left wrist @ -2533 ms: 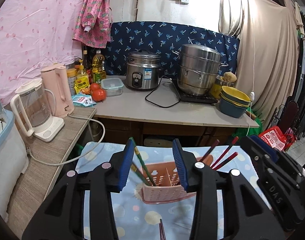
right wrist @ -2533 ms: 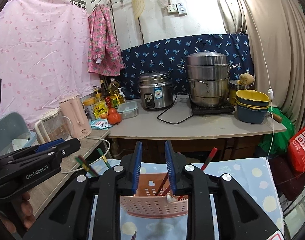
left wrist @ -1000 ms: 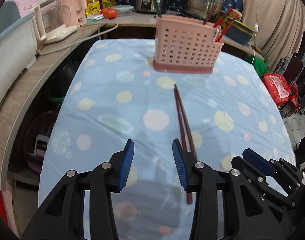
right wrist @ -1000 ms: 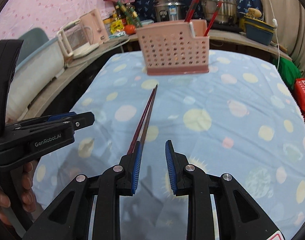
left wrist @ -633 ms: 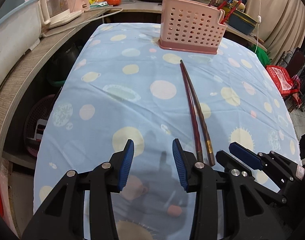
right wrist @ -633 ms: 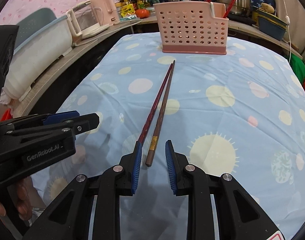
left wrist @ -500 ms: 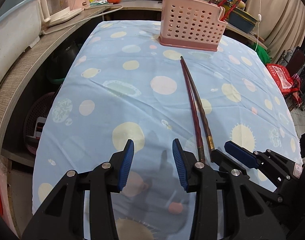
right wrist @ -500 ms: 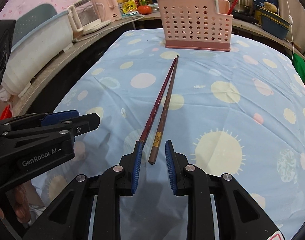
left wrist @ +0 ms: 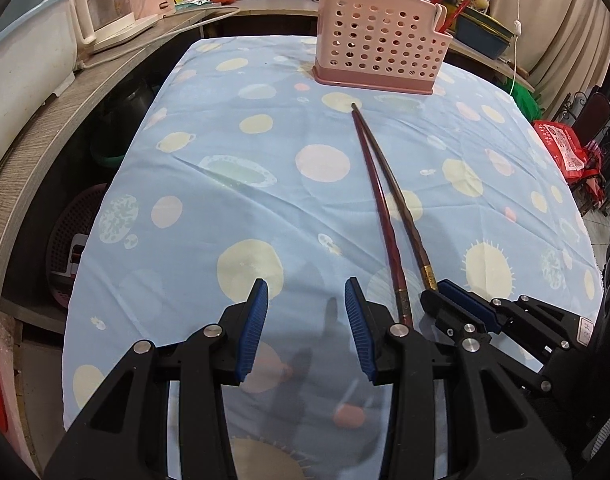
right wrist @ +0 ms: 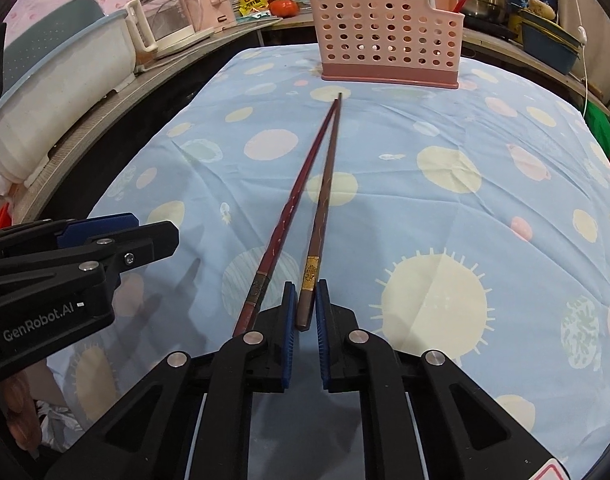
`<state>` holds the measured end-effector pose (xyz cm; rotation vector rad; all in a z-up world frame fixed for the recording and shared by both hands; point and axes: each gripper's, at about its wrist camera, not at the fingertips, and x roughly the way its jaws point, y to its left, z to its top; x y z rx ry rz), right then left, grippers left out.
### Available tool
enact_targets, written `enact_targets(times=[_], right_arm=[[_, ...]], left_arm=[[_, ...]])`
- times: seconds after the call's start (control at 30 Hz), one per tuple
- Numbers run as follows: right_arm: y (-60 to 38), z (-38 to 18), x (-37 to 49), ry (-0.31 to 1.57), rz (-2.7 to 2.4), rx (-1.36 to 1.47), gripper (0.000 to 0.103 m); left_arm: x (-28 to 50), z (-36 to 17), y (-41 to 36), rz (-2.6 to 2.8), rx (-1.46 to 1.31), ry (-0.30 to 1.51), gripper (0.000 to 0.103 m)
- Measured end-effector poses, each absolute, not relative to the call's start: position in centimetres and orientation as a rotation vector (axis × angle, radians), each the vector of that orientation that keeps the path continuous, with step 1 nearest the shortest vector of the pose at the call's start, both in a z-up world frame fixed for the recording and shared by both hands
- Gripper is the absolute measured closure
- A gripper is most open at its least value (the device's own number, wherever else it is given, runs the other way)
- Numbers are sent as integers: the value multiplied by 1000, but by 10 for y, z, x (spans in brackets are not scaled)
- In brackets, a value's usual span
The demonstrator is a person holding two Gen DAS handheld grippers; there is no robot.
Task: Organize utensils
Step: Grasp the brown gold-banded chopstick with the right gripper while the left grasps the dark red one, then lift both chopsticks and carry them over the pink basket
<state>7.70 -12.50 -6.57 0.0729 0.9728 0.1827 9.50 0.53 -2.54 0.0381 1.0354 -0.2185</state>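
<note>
Right now, two long chopsticks lie side by side on the table's blue spotted cloth (right wrist: 445,208). Their far tips almost touch, just in front of the pink holder (right wrist: 387,26) with the holes in it. Their near ends spread a little apart and point back at the two grippers.

The right gripper (right wrist: 304,312) is low over the cloth. Its jaws have just been closing, and now the blue pads pinch the near end of the brown chopstick (right wrist: 323,200), the one with a gold band close to that end. The butt of that stick sits right between the pads. The rest of it lies flat on the cloth and runs away toward the holder.

The red chopstick (right wrist: 291,200) lies just to the left of the brown one. Its near end slips past the outside of the right gripper's left finger, so it is not being pinched.

The left gripper (left wrist: 306,324) is partly open, with only bare cloth showing in the gap between its pads. Both chopsticks lie off to its right side. The red one runs close by its right finger.

More red sticks stand up in the holder at the far end of the table, and something green shows behind its left side.
</note>
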Motion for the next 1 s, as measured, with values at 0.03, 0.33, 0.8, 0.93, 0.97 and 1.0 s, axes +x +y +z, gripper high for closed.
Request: enact_targets(times=[0.03, 0.33, 0.8, 0.93, 0.97, 1.0], right_arm=[[-127, -66, 77, 973, 180, 77, 95], [-156, -64, 66, 974, 130, 136, 96], [-177, -61, 56, 973, 95, 187, 96], [-178, -62, 55, 977, 98, 193, 96], [-179, -63, 55, 978, 99, 195, 96], [-179, -63, 55, 979, 99, 196, 96]], left_arm=[[95, -25, 5, -221, 37, 1036, 65], [88, -25, -7, -258, 40, 1036, 55], [85, -44, -48, -344, 75, 1084, 52], [86, -53, -50, -353, 79, 1115, 69], [86, -55, -50, -351, 83, 1116, 70], [85, -55, -50, -350, 89, 1110, 71]])
